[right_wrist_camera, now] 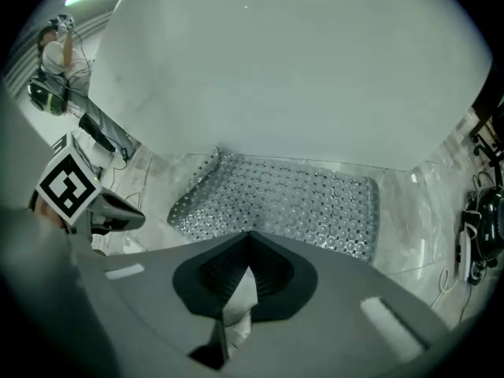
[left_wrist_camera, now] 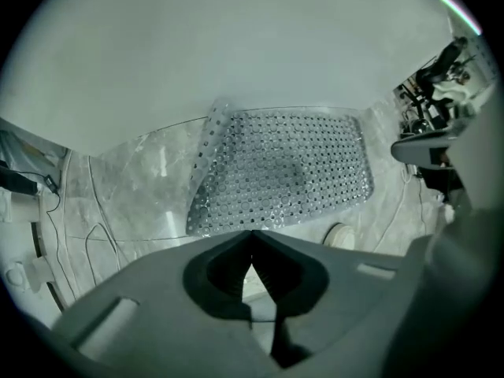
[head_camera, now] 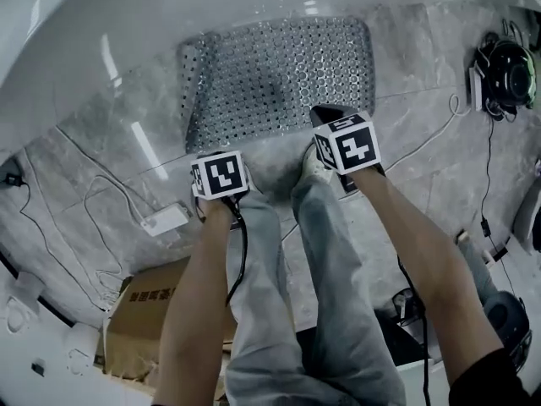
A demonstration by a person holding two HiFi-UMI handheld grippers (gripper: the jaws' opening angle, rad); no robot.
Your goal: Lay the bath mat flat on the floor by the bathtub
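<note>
Left hand-held gripper (left_wrist_camera: 252, 242) and right hand-held gripper (right_wrist_camera: 250, 241) hover pinched shut, empty, just short of the bath mat (head_camera: 279, 79) on the floor (head_camera: 423, 66) against the bathtub (head_camera: 127, 15); it looks floppy, light and probably slick, so pinch its upturned left edge (head_camera: 189, 91).

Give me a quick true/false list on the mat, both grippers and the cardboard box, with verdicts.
1. The mat lies on the floor beside the tub. True.
2. The mat is completely flat. False: its left edge is turned up.
3. The left gripper is clamped on the mat. False: its jaws are together on nothing, and the mat lies ahead of them.
4. The right gripper has its jaws together with nothing between them. True.
5. The cardboard box sits on the mat. False: it is on the floor at the person's left, well away from the mat.
</note>
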